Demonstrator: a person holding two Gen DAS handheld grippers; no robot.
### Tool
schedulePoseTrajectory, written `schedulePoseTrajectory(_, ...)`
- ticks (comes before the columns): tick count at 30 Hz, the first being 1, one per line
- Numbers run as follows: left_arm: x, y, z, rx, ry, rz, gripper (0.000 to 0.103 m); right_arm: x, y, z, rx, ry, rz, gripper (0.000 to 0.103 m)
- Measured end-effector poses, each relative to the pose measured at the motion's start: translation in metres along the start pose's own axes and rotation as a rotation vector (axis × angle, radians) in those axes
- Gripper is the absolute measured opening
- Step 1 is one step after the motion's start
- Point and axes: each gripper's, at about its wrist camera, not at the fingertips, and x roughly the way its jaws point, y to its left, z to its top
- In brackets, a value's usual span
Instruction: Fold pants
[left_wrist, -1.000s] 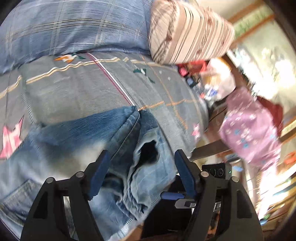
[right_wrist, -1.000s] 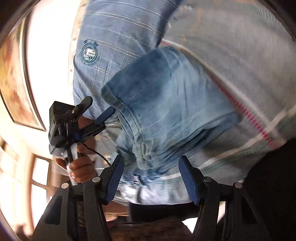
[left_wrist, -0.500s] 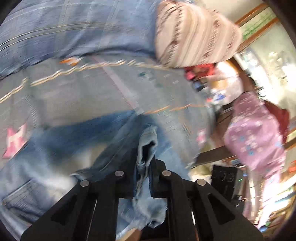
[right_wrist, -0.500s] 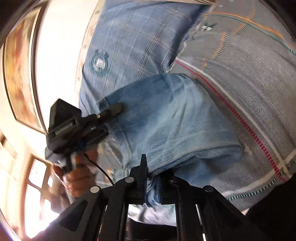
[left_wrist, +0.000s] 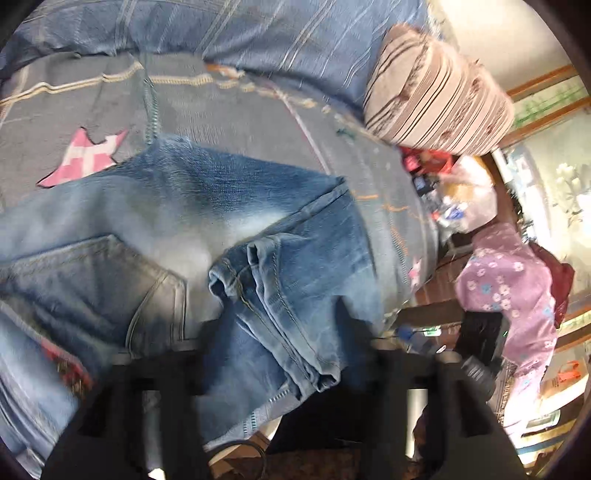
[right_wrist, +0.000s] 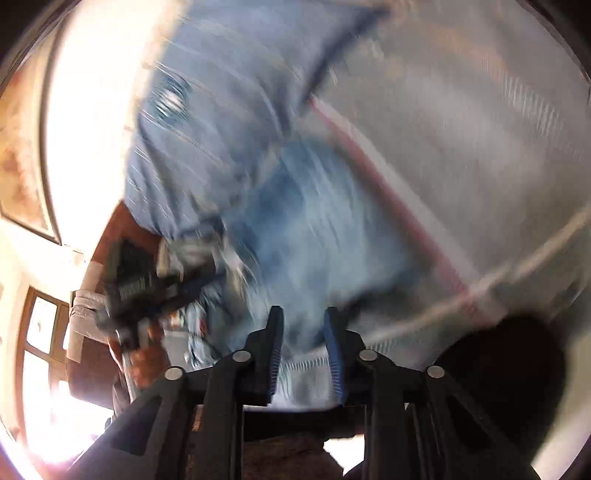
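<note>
The right gripper (right_wrist: 303, 347) has black arms with silver round screws and blue-padded fingers (right_wrist: 334, 354).

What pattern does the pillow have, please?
The pillow has brown and cream stripes, clearest in the left wrist view.

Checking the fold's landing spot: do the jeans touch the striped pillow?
Apart. The left wrist view shows bare bedspread between the jeans and the striped pillow.
</note>
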Motion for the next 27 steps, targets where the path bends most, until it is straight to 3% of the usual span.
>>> schedulePoseTrajectory(1, 0.002, 0.000, 0.001, -0.001, -0.004, 0.000, 0.065, -0.006, 0.004, 0.009, -0.030, -0.037, -0.004, 0.049)
schedulePoseTrajectory(2, 0.008, 0.003, -0.001, -0.010, -0.002, 0.000, 0.065, -0.011, 0.010, 0.019, -0.069, -0.072, -0.016, 0.058)
schedulePoseTrajectory(4, 0.024, 0.013, -0.003, -0.069, 0.026, -0.001, 0.065, -0.006, 0.020, 0.041, -0.132, -0.109, -0.050, 0.058)
schedulePoseTrajectory(8, 0.052, 0.024, 0.001, -0.163, 0.079, -0.016, 0.065, 0.044, 0.034, 0.088, -0.208, -0.064, -0.091, 0.058)
schedulePoseTrajectory(13, 0.063, 0.007, 0.012, -0.153, 0.022, -0.008, 0.062, 0.109, 0.032, 0.119, -0.259, 0.002, -0.196, 0.058)
schedulePoseTrajectory(14, 0.065, 0.001, 0.016, -0.139, 0.006, -0.001, 0.047, 0.118, 0.029, 0.120, -0.270, 0.013, -0.211, 0.057)
schedulePoseTrajectory(15, 0.066, -0.006, 0.019, -0.125, -0.002, 0.012, 0.026, 0.128, 0.025, 0.121, -0.286, 0.046, -0.213, 0.049)
schedulePoseTrajectory(16, 0.066, -0.011, 0.022, -0.110, -0.011, 0.016, 0.022, 0.132, 0.024, 0.122, -0.303, 0.052, -0.229, 0.023)
schedulePoseTrajectory(18, 0.059, -0.030, 0.031, -0.043, -0.067, -0.010, 0.015, 0.120, 0.029, 0.125, -0.349, 0.011, -0.233, 0.015)
schedulePoseTrajectory(21, 0.066, -0.039, 0.046, 0.016, -0.097, 0.033, 0.014, 0.091, 0.040, 0.134, -0.385, -0.122, -0.233, 0.015)
schedulePoseTrajectory(23, 0.091, -0.028, 0.051, -0.007, -0.043, 0.094, 0.015, 0.101, 0.033, 0.140, -0.392, -0.107, -0.298, 0.015)
schedulePoseTrajectory(26, 0.100, -0.013, 0.049, -0.050, -0.027, 0.065, 0.018, 0.133, 0.010, 0.141, -0.407, -0.021, -0.399, 0.024)
schedulePoseTrajectory(27, 0.095, -0.013, 0.048, -0.049, -0.018, 0.059, 0.019, 0.130, 0.007, 0.140, -0.401, -0.039, -0.375, 0.025)
